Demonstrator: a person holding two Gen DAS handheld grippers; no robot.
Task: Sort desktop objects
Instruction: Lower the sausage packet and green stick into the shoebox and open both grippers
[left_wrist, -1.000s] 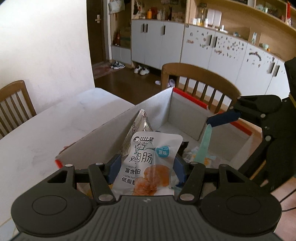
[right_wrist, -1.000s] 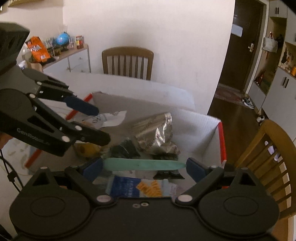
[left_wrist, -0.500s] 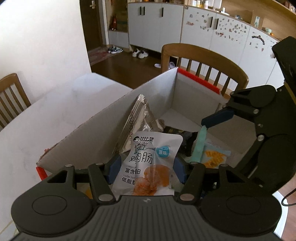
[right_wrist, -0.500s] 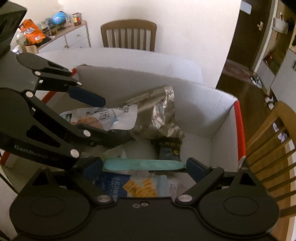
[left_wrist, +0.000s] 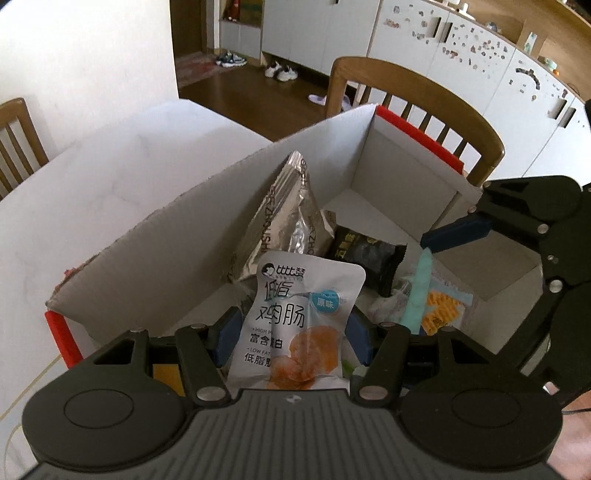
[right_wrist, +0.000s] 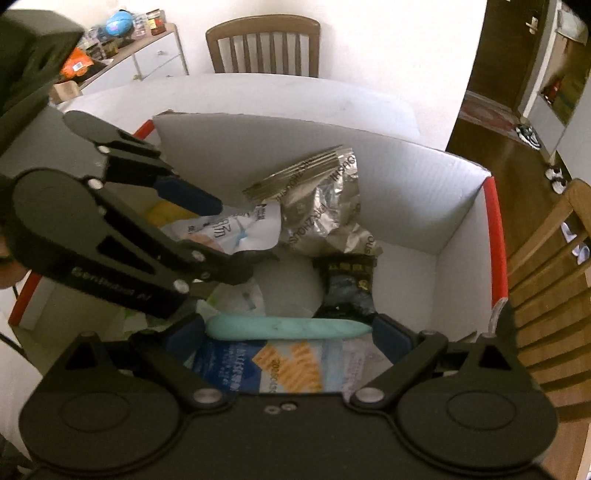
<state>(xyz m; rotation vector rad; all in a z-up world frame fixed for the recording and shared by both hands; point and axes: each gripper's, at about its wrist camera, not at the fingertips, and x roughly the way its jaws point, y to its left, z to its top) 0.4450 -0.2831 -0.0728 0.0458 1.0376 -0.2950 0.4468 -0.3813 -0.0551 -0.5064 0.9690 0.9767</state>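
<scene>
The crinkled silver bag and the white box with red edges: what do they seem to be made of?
Crinkled silver bag: likely metallised foil film, judging by its mirror-like glints and sharp creases. White box with red edges: apparently matte corrugated cardboard, given the ragged torn rim; the red strips look like glossy tape or plastic.

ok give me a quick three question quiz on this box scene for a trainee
1. True or false: the left gripper is shut on the white snack pouch.
2. Which item does the right gripper hold? A) silver foil bag B) teal stick C) black packet
3. Fill in: both grippers hover over the white ____ with red edges.

Key: 1 true; 2 B; 3 box
</scene>
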